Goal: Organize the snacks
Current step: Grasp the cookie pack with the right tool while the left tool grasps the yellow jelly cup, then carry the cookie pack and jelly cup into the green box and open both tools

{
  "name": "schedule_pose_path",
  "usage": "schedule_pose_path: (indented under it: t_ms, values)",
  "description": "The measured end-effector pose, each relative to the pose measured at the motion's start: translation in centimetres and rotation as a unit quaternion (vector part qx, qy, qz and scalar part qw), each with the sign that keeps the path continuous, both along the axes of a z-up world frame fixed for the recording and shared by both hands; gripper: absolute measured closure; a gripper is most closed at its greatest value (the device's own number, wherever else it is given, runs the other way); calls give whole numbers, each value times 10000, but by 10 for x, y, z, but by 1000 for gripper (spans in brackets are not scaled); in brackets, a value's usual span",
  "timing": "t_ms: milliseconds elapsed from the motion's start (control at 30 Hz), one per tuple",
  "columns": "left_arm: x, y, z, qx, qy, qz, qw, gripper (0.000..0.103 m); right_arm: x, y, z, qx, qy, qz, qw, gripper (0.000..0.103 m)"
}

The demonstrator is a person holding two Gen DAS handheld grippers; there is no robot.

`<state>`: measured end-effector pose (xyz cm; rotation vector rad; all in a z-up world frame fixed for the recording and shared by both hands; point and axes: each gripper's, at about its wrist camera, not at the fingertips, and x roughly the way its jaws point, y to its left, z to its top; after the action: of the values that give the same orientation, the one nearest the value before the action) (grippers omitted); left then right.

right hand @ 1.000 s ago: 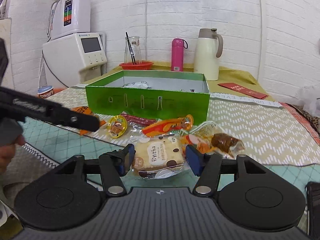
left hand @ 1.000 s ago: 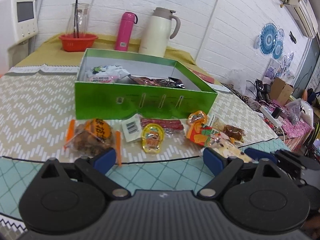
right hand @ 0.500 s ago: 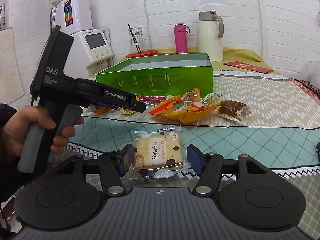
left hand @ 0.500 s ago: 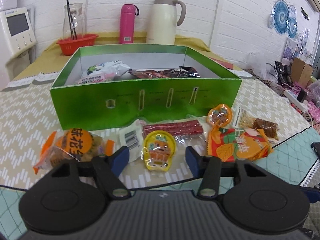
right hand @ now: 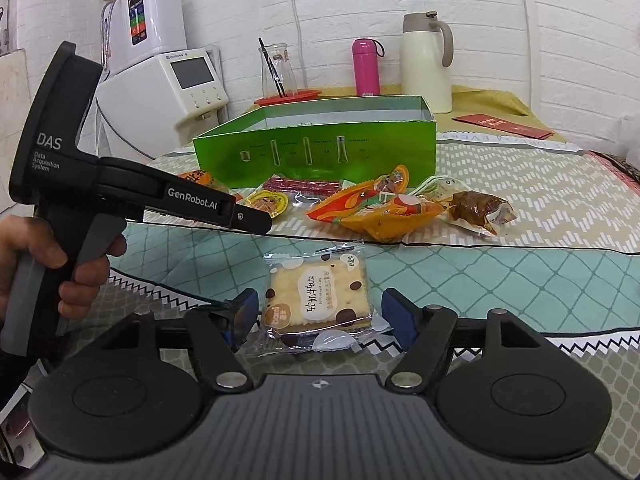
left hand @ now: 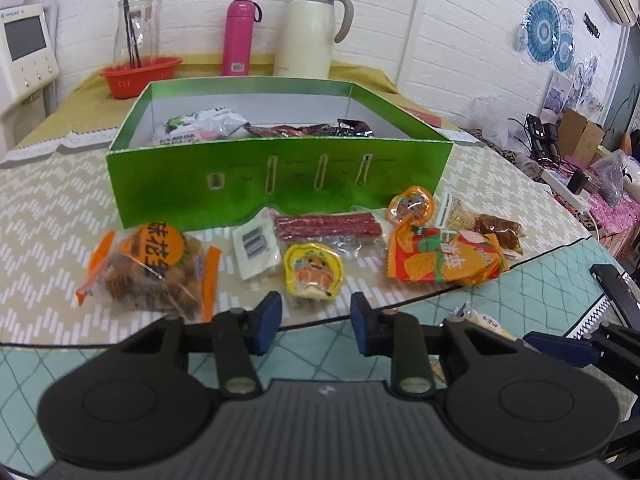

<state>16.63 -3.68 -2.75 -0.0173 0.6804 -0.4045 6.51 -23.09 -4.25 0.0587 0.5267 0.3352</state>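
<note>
Yellow jelly cup [left hand: 313,271] is framed by the open left hand-held gripper [left hand: 316,317]; the open right hand-held gripper [right hand: 320,317] brackets the cracker packet [right hand: 318,300]; centred, gentle closing is advised.

A wrapped cracker [right hand: 318,298] lies flat on the surface [right hand: 460,268], between the spread blue fingers [right hand: 400,318] of the right gripper [right hand: 318,316], which touch neither side of it. Beyond the cracker stands a green box [right hand: 316,148], open at the top. Between cracker and box lies a row of snacks: an orange packet [right hand: 380,212], a brown sweet in clear wrap [right hand: 476,208], red sausage sticks [right hand: 308,186] and a small yellow cup [right hand: 268,202]. Left of the cracker, a hand [right hand: 60,264] holds the black left gripper [right hand: 140,184], its tip pointing toward the yellow cup. Behind the box stand a pink bottle [right hand: 366,66] and a cream jug [right hand: 426,62].
</note>
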Motion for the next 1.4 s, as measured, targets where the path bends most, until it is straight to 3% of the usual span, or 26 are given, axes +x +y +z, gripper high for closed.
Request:
schedule_pose_path:
  t_ms: [300, 333, 367, 667, 700, 833, 1100, 1400]
  values:
    - [21, -9, -1, -22, -44, 11, 10000, 67, 2, 0, 0, -35, 13, -1, 10000, 0]
    - [22, -10, -1, 10, -42, -19, 10000, 70, 2, 0, 0, -47, 2, 5, 10000, 0]
    - [22, -10, 0, 56, -41, -37, 10000, 80, 3, 0, -1, -55, -9, 5, 10000, 0]
    - [16, -10, -1, 65, -54, -126, 9999, 80, 8, 12, -2, -398, -92, 54, 9992, 0]
    - [13, -9, 0, 24, -17, -149, 9999, 79, 8, 16, -3, -544, -158, 58, 9984, 7]
    - [0, 2, 5, -265, 76, -222, 9994, 79, 3, 15, 1, -451, -150, 116, 9988, 7]
    - [-13, 22, 38, -782, -100, -294, 9965, 79, -3, 16, 34, -369, -689, 221, 9967, 7]
    - [18, 31, 79, -977, -434, -150, 9942, 79, 47, 8, 71, -83, -1197, 68, 9928, 7]
